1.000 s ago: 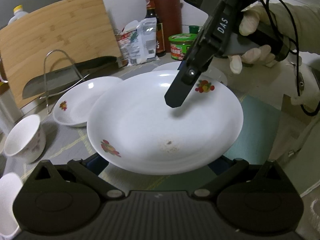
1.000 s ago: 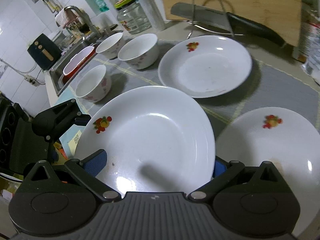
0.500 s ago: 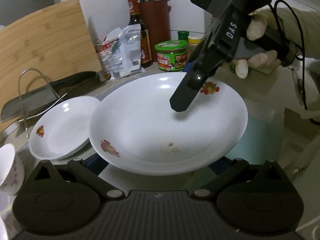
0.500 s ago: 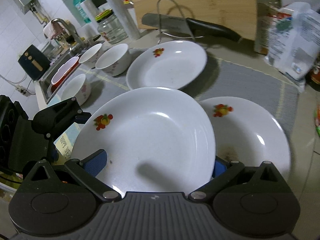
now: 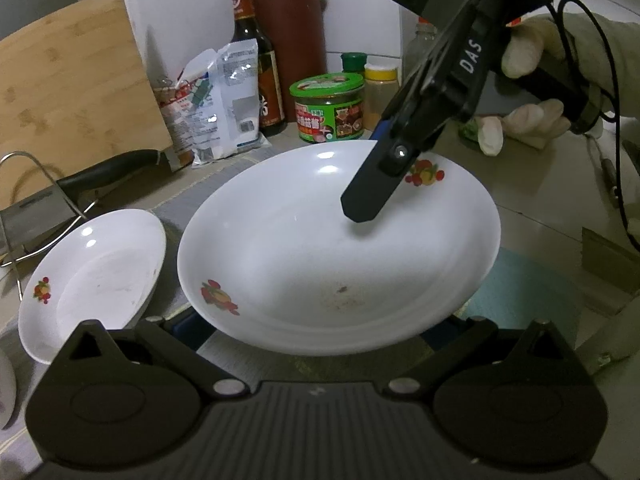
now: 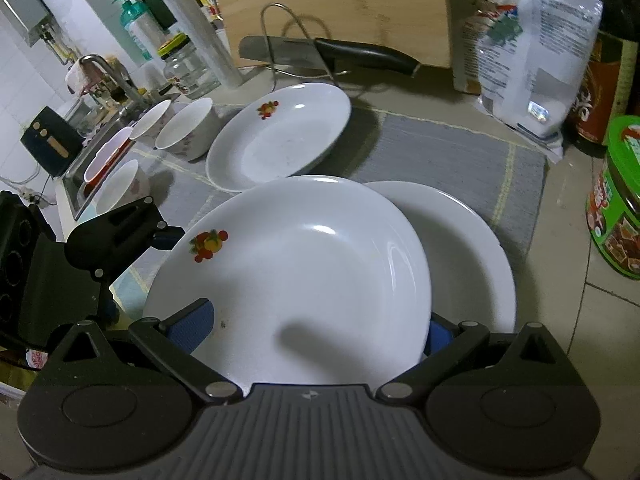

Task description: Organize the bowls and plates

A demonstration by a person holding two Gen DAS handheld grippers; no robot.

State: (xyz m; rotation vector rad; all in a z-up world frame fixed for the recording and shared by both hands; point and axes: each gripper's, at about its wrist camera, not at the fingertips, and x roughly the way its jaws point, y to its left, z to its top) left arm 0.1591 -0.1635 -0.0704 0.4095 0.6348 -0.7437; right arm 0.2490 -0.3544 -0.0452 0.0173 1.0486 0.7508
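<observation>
held: white round ceramic plate with fruit print (image 6: 304,264) above a 2nd white plate (image 6: 472,256) on grey woven mat (image 6: 448,152) | right gripper (image 5: 362,200) jaws pinching far rim | left gripper (image 6: 120,236) jaws: cannot tell | 3rd fruit-print plate (image 5: 96,280) alongside on bench

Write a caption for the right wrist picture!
Both tongs carry a white fruit-print plate over another plate on the grey mat.
</observation>
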